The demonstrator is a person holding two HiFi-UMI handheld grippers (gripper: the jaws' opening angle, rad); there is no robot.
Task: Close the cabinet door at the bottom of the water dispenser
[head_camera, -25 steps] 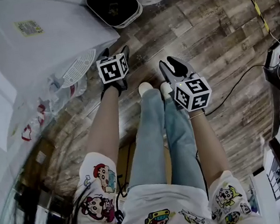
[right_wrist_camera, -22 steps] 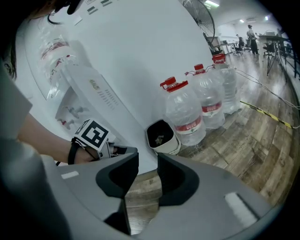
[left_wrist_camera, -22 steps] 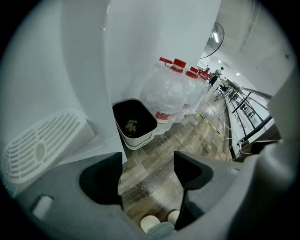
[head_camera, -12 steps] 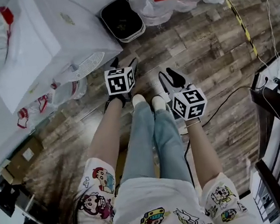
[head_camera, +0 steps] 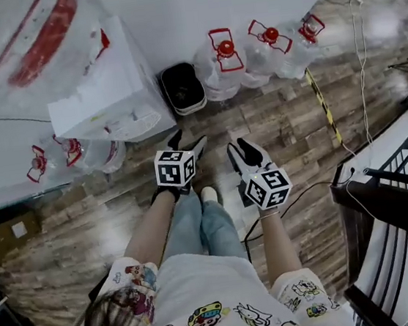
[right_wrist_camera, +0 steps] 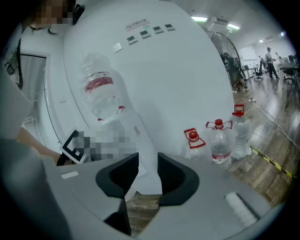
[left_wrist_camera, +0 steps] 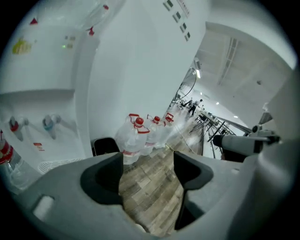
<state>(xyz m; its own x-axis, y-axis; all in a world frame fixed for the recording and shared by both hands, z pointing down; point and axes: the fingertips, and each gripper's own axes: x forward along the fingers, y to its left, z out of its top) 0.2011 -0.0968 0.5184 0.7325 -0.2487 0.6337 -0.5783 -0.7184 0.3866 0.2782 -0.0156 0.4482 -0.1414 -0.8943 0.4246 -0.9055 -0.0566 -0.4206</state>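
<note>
The white water dispenser [head_camera: 111, 96] stands at the upper left of the head view, seen from above, with a large bottle [head_camera: 34, 39] on top. Its bottom cabinet door is hidden from here. My left gripper [head_camera: 187, 146] hangs in the air in front of the dispenser, open and empty. My right gripper [head_camera: 238, 151] is beside it, also open with nothing between its jaws. In the left gripper view the gripper [left_wrist_camera: 147, 171] looks past the dispenser's taps [left_wrist_camera: 47, 124] to the floor. In the right gripper view the gripper [right_wrist_camera: 147, 176] frames the dispenser's white body [right_wrist_camera: 140, 136].
A black bin [head_camera: 182, 89] sits right of the dispenser, then three water bottles [head_camera: 228, 59] along the wall. More bottles [head_camera: 70, 156] lie left of the dispenser, near a cardboard box [head_camera: 2, 235]. A black metal frame [head_camera: 386, 202], a cable [head_camera: 317, 181] and striped floor tape [head_camera: 322, 100] are on the right.
Both grippers have risen from near the floor as the person straightened up. The view has pulled back, so the dispenser and the bottles along the wall now show farther off.
</note>
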